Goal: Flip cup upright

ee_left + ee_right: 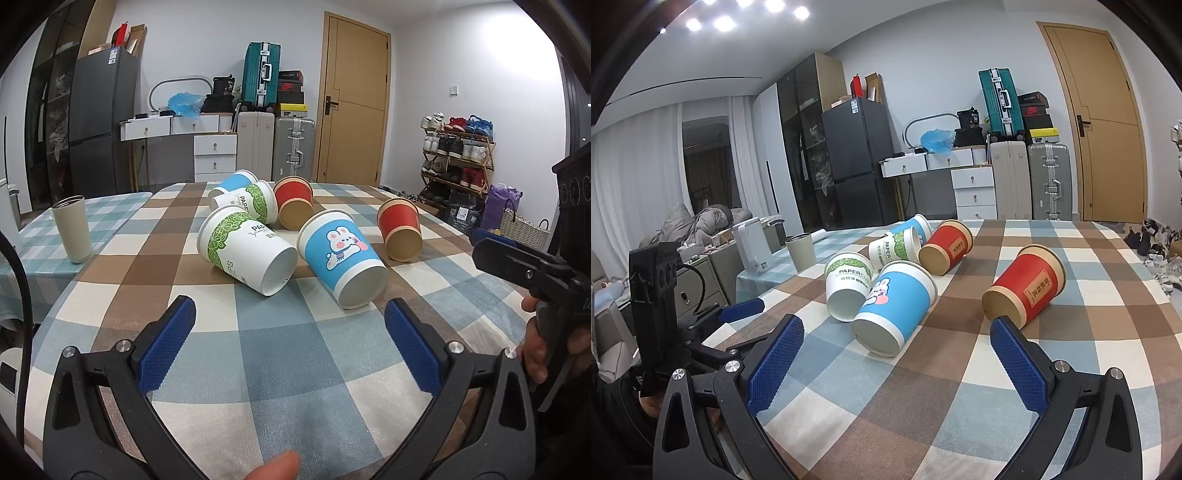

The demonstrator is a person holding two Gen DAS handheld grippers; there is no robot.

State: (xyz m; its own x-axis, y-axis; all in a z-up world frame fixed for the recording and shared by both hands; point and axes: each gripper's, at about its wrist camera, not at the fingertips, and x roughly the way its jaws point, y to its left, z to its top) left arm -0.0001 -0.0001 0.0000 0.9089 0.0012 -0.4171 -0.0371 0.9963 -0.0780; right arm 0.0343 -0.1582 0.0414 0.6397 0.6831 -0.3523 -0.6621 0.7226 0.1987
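Note:
Several paper cups lie on their sides on the checked tablecloth (295,369). Nearest are a blue rabbit cup (341,260) (895,308) and a white cup with green leaves (245,251) (847,284), bases toward me. A red cup (400,229) (1025,291) lies to the right. Behind lie another red cup (295,203) (947,245), a second green-leaf cup (247,201) (894,247) and a second blue cup (232,184) (916,225). My left gripper (290,349) is open and empty, short of the cups. My right gripper (897,363) is open and empty, just before the blue cup.
A grey tumbler (72,229) (801,253) stands upright on the neighbouring teal-checked table at the left. The right gripper also shows at the right edge of the left wrist view (517,258). Fridge, drawers, suitcases and a door stand beyond the table.

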